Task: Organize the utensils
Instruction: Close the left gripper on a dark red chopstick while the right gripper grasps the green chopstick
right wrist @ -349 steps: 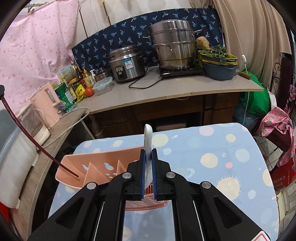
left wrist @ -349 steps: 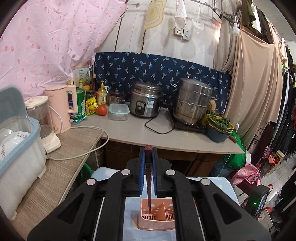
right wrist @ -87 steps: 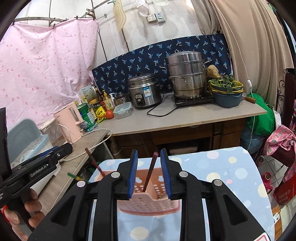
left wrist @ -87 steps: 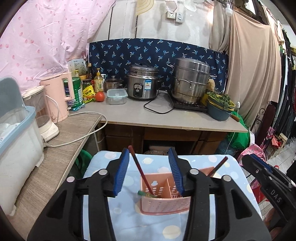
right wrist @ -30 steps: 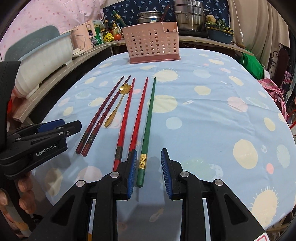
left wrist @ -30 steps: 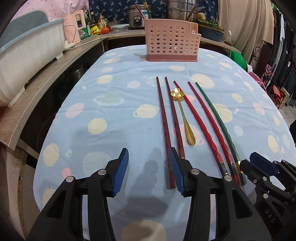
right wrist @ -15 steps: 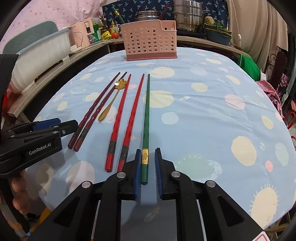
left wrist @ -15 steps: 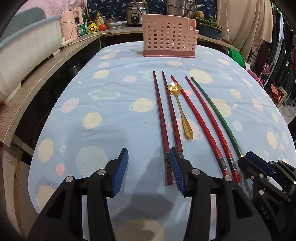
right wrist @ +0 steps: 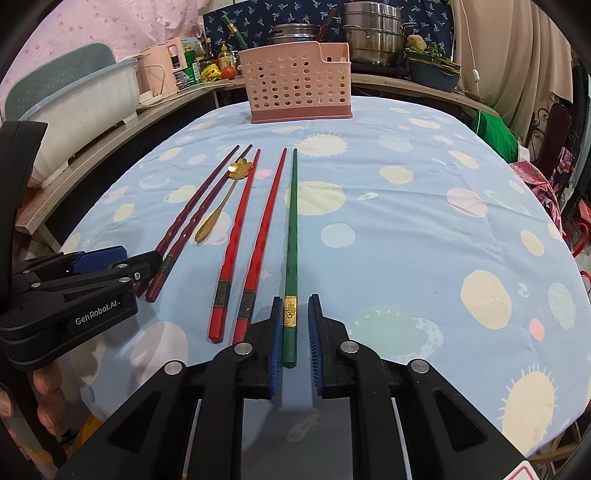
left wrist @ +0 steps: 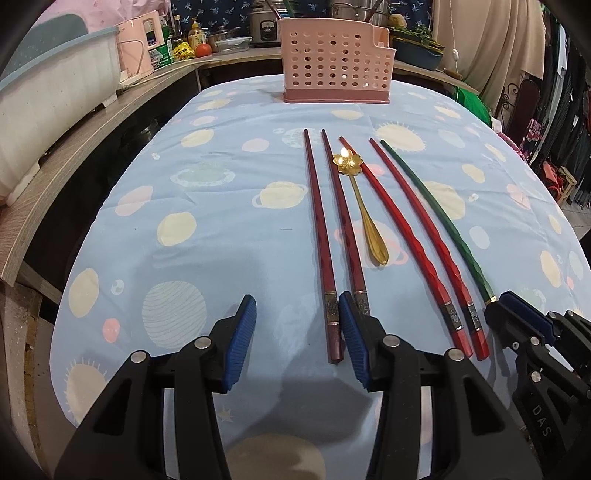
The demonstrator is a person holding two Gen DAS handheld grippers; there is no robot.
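A pink perforated utensil basket [left wrist: 335, 61] [right wrist: 298, 85] stands at the table's far end with some utensils in it. On the blue cloth lie two dark red chopsticks [left wrist: 320, 236] [right wrist: 192, 218], a gold flower spoon [left wrist: 364, 206] [right wrist: 221, 201], two bright red chopsticks [left wrist: 413, 236] [right wrist: 251, 236] and one green chopstick [left wrist: 436, 218] [right wrist: 291, 236]. My left gripper [left wrist: 297, 328] is open, its right finger at the dark red chopsticks' near ends. My right gripper [right wrist: 293, 332] is open, its fingers on both sides of the green chopstick's near end, not touching it.
A white dish bin [left wrist: 55, 96] sits on the wooden counter at left. Kettle, bottles, rice cooker and steel pots [right wrist: 373, 33] stand on the back counter. The table's near edge lies just under both grippers. My right gripper also shows in the left wrist view [left wrist: 517, 314].
My right gripper's fingers have spread a little around the green chopstick's end. Both grippers have edged forward over the table. The utensils have not moved.
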